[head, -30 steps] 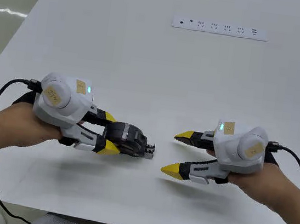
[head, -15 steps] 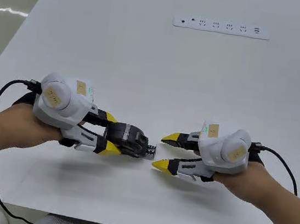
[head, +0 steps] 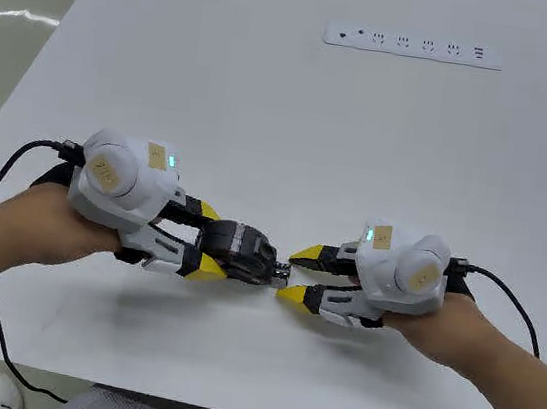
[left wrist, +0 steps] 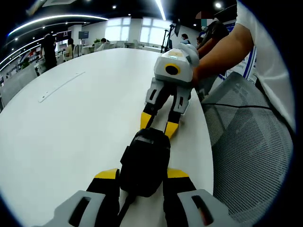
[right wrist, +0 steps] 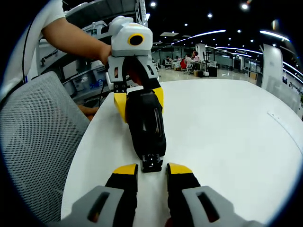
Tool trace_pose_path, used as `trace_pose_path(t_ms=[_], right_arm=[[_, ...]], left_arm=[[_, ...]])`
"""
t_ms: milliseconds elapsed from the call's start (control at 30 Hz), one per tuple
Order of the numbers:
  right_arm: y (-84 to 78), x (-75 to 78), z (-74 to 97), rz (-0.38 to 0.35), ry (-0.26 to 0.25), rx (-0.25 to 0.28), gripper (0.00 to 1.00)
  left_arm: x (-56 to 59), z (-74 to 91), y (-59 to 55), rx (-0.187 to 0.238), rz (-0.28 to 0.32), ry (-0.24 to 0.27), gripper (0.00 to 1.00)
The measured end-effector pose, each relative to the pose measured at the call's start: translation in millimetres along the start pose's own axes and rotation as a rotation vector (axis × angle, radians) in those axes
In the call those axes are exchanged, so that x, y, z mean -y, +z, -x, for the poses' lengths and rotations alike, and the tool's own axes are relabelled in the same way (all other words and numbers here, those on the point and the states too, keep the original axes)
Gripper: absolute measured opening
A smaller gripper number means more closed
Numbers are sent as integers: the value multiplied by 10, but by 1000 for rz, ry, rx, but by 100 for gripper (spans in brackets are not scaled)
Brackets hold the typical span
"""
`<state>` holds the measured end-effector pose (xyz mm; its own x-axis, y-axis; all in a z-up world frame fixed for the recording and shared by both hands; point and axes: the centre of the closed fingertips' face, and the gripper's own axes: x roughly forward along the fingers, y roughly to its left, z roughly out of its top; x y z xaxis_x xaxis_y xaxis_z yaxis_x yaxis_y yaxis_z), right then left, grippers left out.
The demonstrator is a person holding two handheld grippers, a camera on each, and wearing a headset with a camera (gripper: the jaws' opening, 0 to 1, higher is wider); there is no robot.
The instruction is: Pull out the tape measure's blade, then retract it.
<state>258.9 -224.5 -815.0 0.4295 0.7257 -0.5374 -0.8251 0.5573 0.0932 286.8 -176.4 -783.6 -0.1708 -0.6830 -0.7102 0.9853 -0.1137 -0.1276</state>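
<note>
A black tape measure [head: 238, 251] lies on the white table [head: 380, 158], with my left gripper [head: 205, 241] shut on its body. In the left gripper view the case [left wrist: 145, 159] sits clamped between the yellow-tipped jaws. My right gripper [head: 291, 273] faces it from the right, open. Its yellow tips stand on either side of the blade's end tab [right wrist: 151, 163], which pokes out of the case [right wrist: 146, 120] just ahead of that gripper [right wrist: 152, 170]. No blade length shows outside the case. The right gripper [left wrist: 159, 124] shows in the left gripper view beyond the case.
A white power strip [head: 412, 45] lies at the far side of the table. The table's near edge runs just below both hands, and a mesh chair [right wrist: 33, 146] stands off that edge. Cables trail from both grippers. People stand in the background of the gripper views.
My right gripper has moved left up to the tape measure's end tab, and its jaws have narrowed. The left gripper keeps its hold on the case, which has not visibly moved.
</note>
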Motion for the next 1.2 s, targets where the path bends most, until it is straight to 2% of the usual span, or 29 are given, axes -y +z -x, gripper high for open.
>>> trace_pose_path(t_ms=[200,400,633,1200], right_arm=[[22,13,-31,17,4,0,21],[42,1,-61,76,17,-1,18],[52,-14,-97,101,29,1,16],[38,-27,-111,85,36,3,14]], left_arm=[[0,0,0,-2,-2,-2,33],[-2,-2,-5,-4,-11,-2,32],[1,-3,-4,-6,-15,-4,32],[-5,-9,-16,-23,-43,-9,31]])
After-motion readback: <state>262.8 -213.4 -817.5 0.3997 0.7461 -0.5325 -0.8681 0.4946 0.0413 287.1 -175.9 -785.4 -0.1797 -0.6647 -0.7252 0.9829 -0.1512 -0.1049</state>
